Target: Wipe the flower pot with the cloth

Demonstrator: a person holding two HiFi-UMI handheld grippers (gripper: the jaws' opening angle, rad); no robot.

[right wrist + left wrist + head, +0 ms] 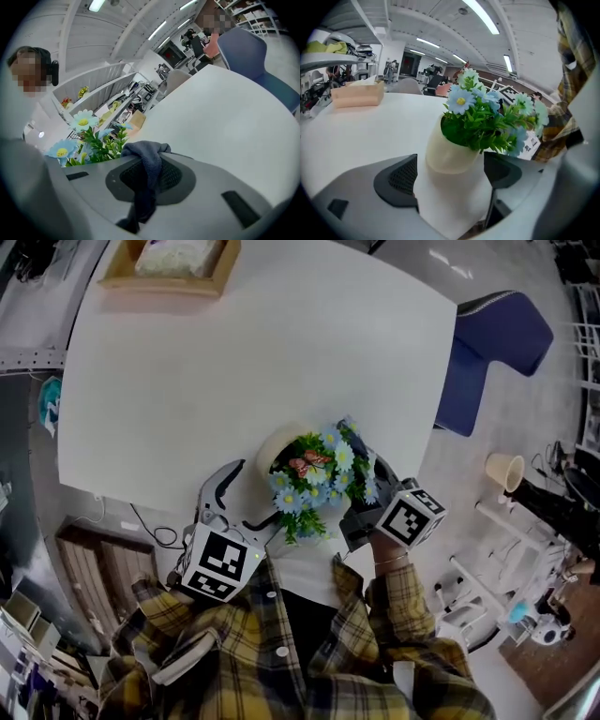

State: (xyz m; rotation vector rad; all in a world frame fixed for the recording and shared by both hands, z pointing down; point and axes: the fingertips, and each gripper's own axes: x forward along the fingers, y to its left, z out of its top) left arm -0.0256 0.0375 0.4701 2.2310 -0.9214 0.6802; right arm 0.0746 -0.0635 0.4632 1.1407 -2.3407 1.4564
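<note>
Pot clamped on one side, cloth ready on the other, wiping about to start.
At the near edge of the white table [281,334], the left gripper [253,493] has its jaws pressed on both sides of the cream flower pot [450,154], whose blue flowers [319,474] lean toward the person. The right gripper [359,521], just beside the flowers, pinches a dark grey cloth [145,161] between closed jaws. The cloth seems not yet on the pot wall, so the next move probably needs the right gripper to go under the flowers and rub the wall while the left one keeps the pot steady.
</note>
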